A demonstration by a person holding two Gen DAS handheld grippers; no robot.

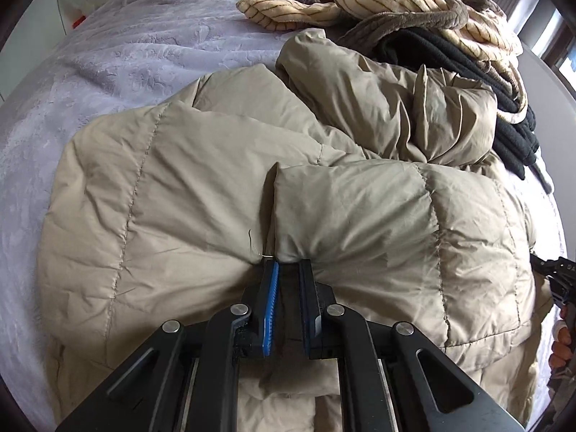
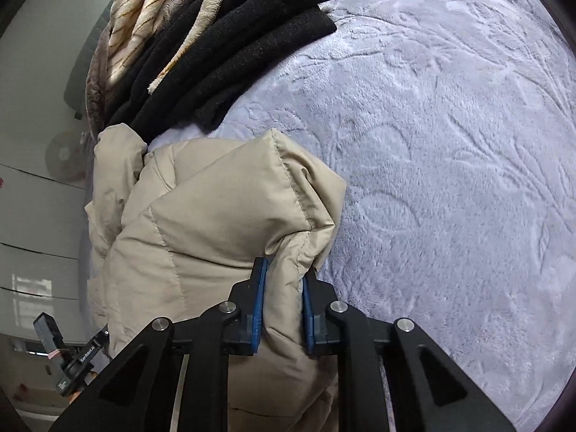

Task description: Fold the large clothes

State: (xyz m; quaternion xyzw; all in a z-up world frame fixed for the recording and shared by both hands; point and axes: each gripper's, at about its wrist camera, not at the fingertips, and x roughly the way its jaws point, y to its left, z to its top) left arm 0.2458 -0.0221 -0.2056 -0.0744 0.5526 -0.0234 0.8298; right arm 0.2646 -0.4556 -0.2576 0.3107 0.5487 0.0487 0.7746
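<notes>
Beige puffer jacket (image 1: 223, 194) lies spread on a bed covered by a lilac embossed blanket (image 1: 118, 72). Nearest, the left gripper (image 1: 288, 264) pinches the jacket's edge, fingers clenched on fabric. The right gripper (image 2: 284, 270) clamps a thick fold of the jacket. Beyond, the left view shows a striped cream fleece (image 1: 396, 3) over black fleece clothes (image 1: 468, 68); only the right view shows pale cabinets (image 2: 32, 216).
</notes>
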